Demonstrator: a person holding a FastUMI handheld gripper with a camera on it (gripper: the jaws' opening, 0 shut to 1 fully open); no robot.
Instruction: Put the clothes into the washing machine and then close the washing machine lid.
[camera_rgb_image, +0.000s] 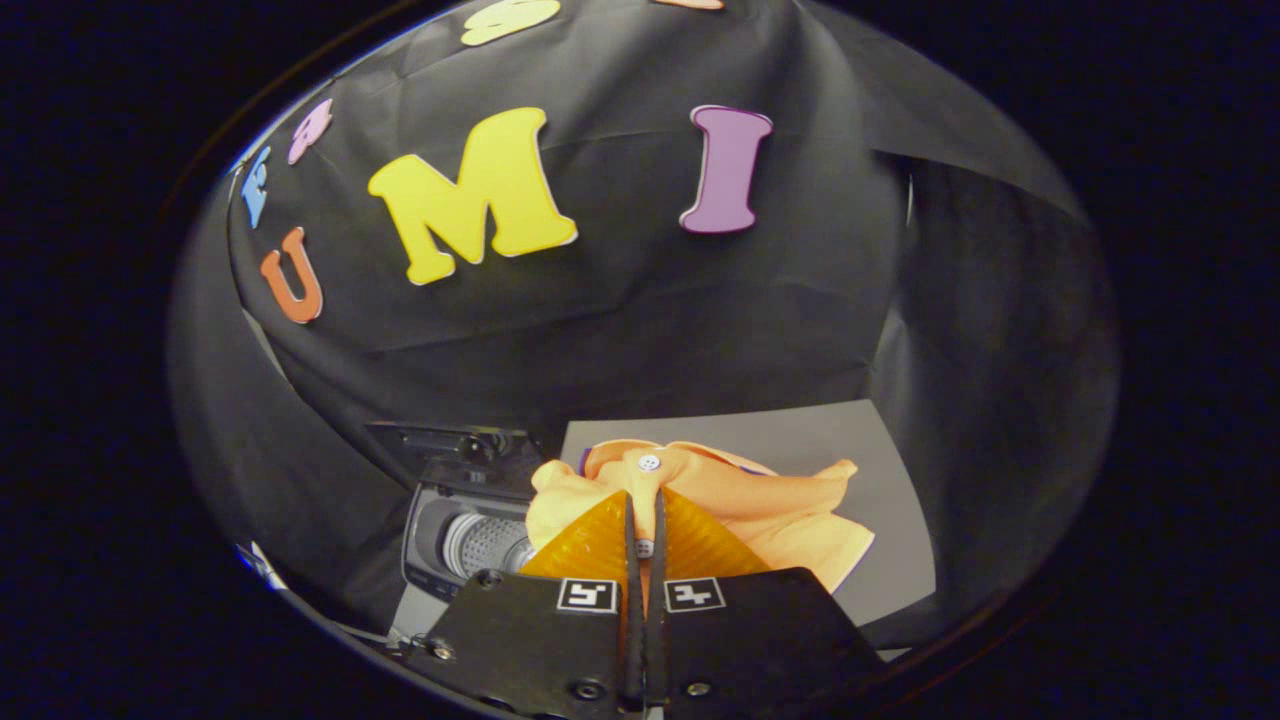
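Note:
An orange shirt (740, 500) with white buttons hangs bunched up just ahead of my fingers, lifted above the grey table (880, 500). My gripper (645, 520) is shut on a fold of the shirt, both fingers pressed together on the cloth at the button strip. The small washing machine (465, 535) stands below and to the left of the fingers. Its lid (450, 440) is raised at the back and the perforated drum (485, 545) shows through the opening. The shirt's left edge overlaps the machine's right side.
The black cloth wall of the booth rises close behind the table and the machine and wraps round both sides. The grey table surface stretches out to the right of the shirt.

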